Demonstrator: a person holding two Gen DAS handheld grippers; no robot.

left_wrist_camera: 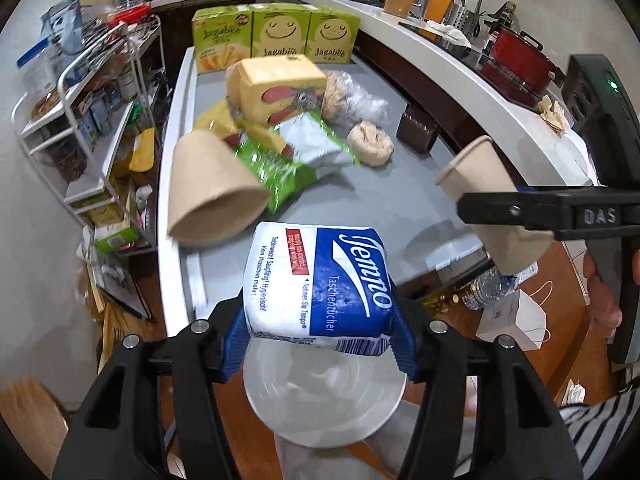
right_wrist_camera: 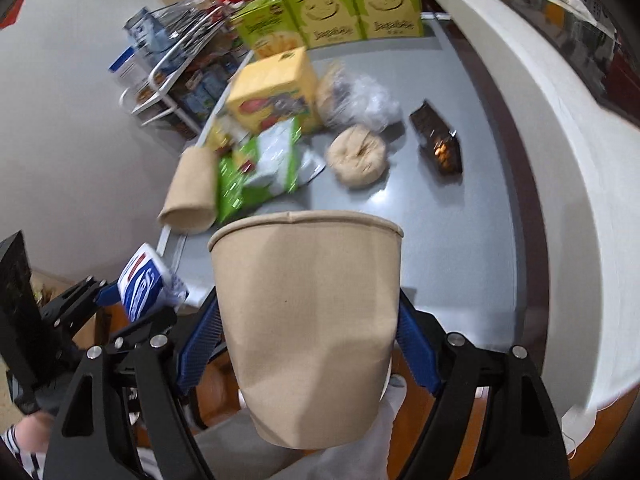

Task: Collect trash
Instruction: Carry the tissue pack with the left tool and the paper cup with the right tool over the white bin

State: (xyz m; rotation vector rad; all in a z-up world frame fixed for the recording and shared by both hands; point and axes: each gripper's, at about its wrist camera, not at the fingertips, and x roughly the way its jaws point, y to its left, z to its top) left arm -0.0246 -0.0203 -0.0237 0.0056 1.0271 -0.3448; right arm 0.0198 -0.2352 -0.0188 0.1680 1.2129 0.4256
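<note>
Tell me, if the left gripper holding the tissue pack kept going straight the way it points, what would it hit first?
Probably the grey tabletop, near its close edge. The left gripper, shut on the tissue pack, points steeply down there. The tipped paper cup and green wrapper lie just beyond; depth is hard to judge.

Both wrist cameras look steeply down along their own gripper fingers, close above the near edge of the grey counter (left_wrist_camera: 400,200). Both share its far end, where the green boxes (left_wrist_camera: 276,36) stand, left view from farther left
</note>
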